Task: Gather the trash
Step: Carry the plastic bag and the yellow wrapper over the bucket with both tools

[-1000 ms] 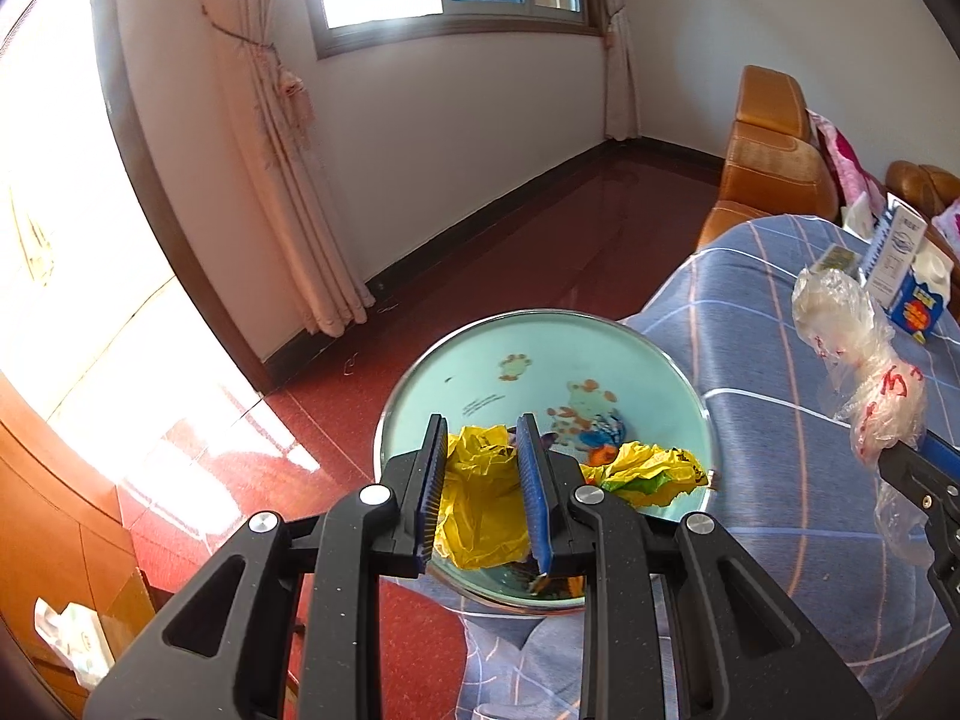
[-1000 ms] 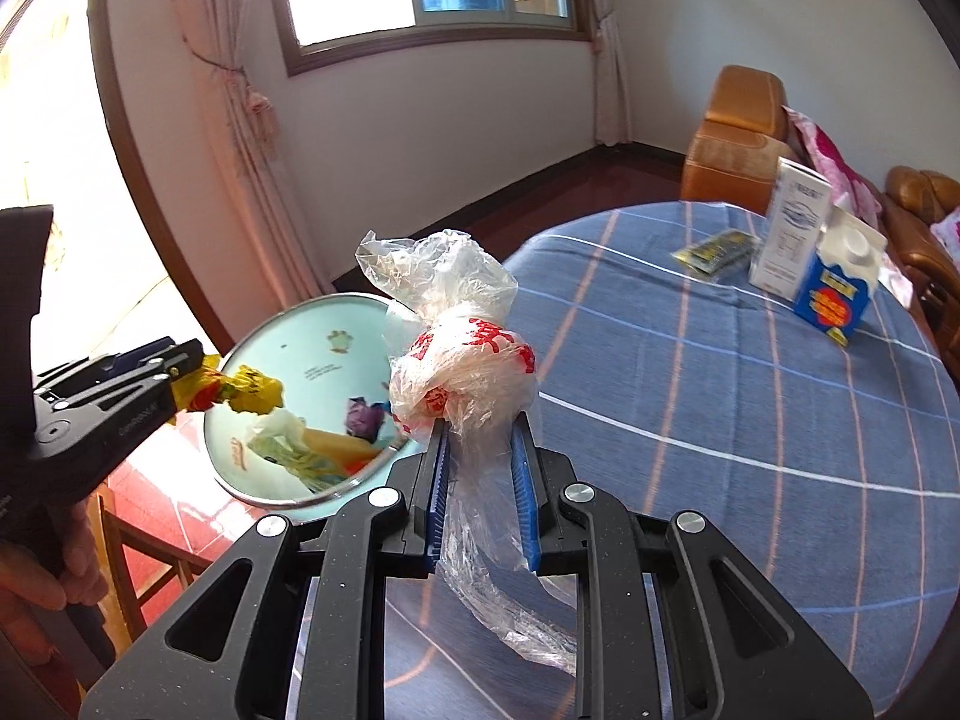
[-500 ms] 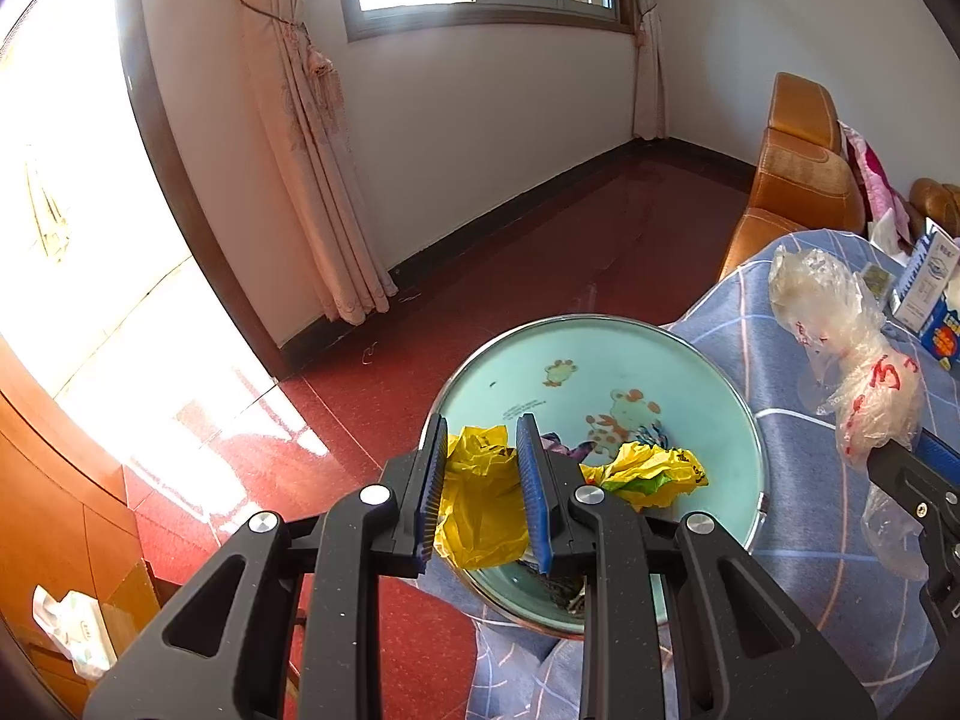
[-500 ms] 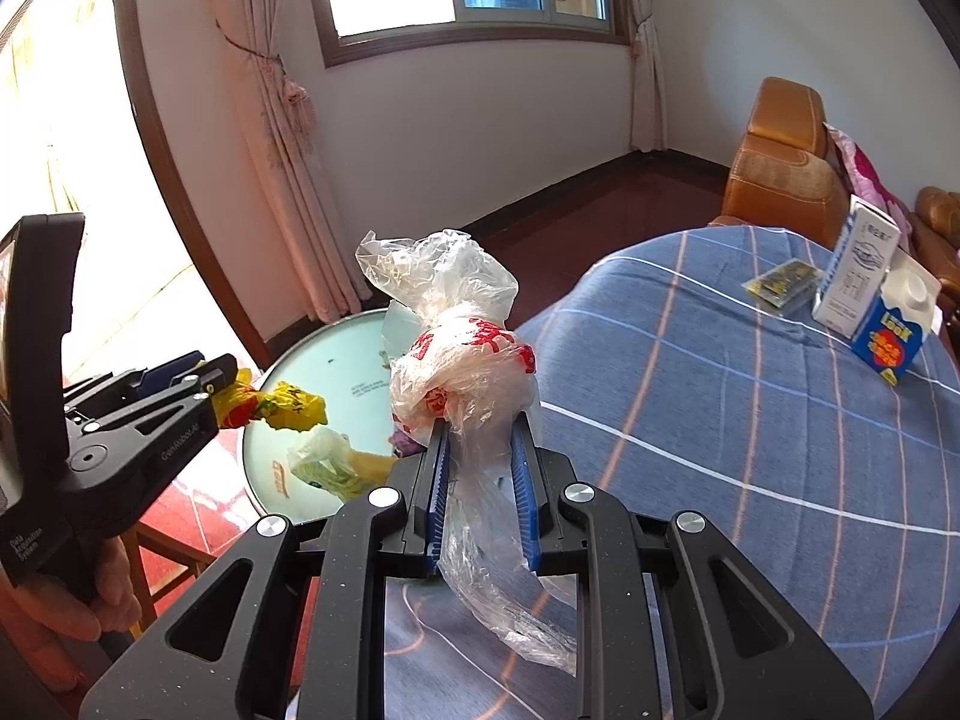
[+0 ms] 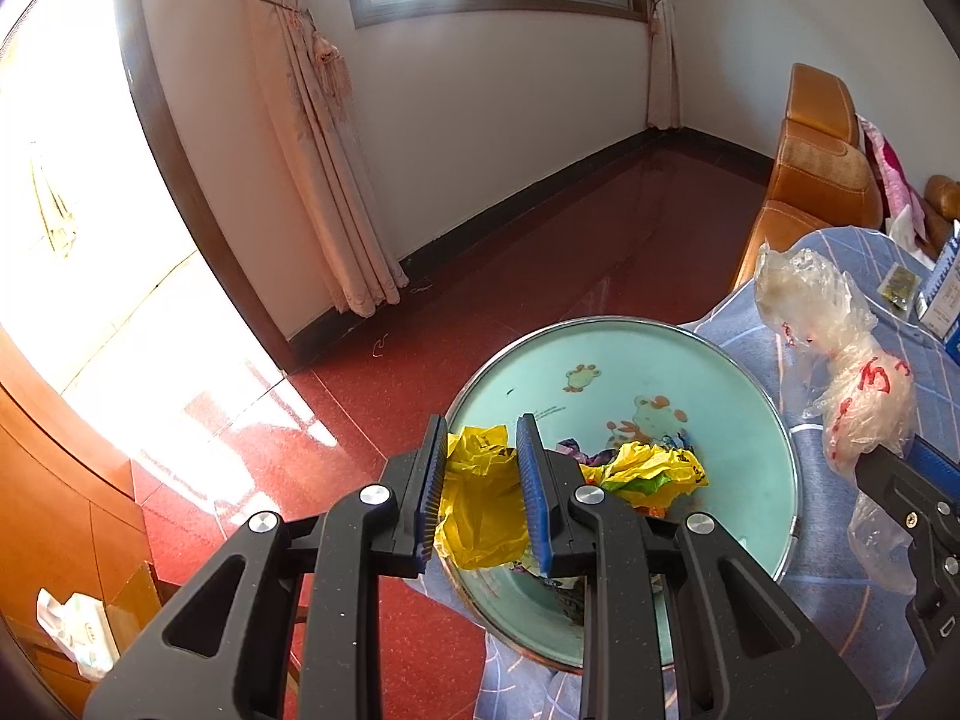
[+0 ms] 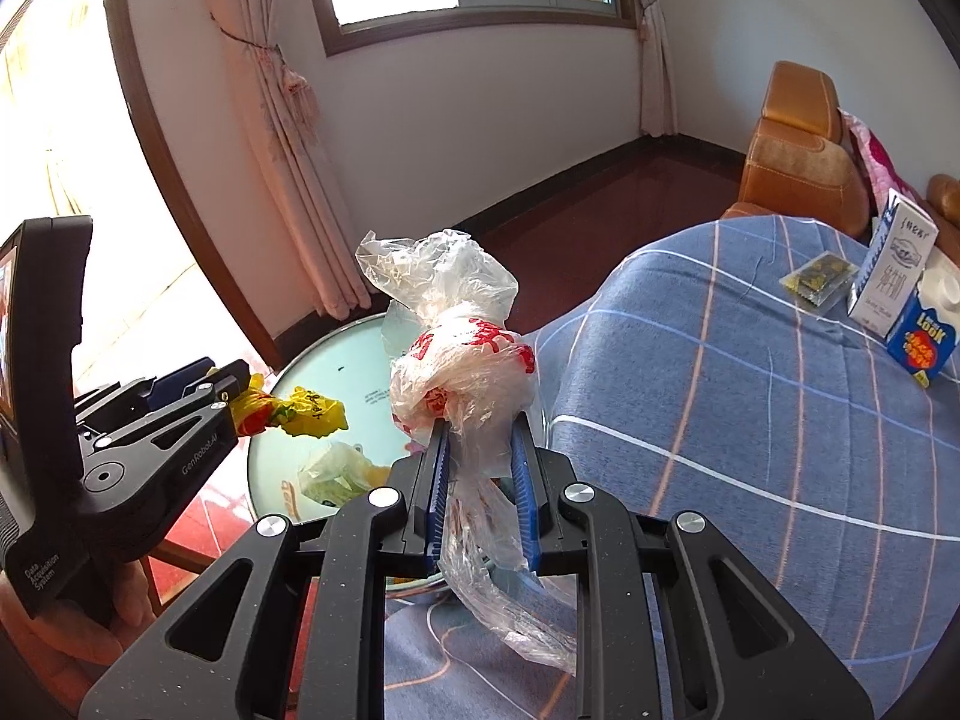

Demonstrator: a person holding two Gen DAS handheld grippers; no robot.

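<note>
My left gripper point(image 5: 483, 438) is shut on a crumpled yellow wrapper point(image 5: 480, 504) and holds it over the near-left rim of a pale green basin point(image 5: 708, 372). The basin holds another yellow wrapper point(image 5: 651, 468) and other scraps. My right gripper point(image 6: 480, 438) is shut on a knotted clear plastic bag with red print point(image 6: 462, 360), held above the basin's right side; the bag also shows in the left wrist view point(image 5: 852, 384). In the right wrist view the left gripper point(image 6: 234, 387) holds the yellow wrapper point(image 6: 300, 414) over the basin point(image 6: 360, 354).
A round table with a blue checked cloth point(image 6: 780, 420) lies to the right, with two cartons point(image 6: 900, 264) and a small packet point(image 6: 819, 279) at its far side. An orange chair point(image 6: 798, 168) stands behind. Red floor point(image 5: 480, 300) and a curtain point(image 5: 336, 180) are to the left.
Both grippers and their views have swung left and closer to the basin. Each still holds its trash.
</note>
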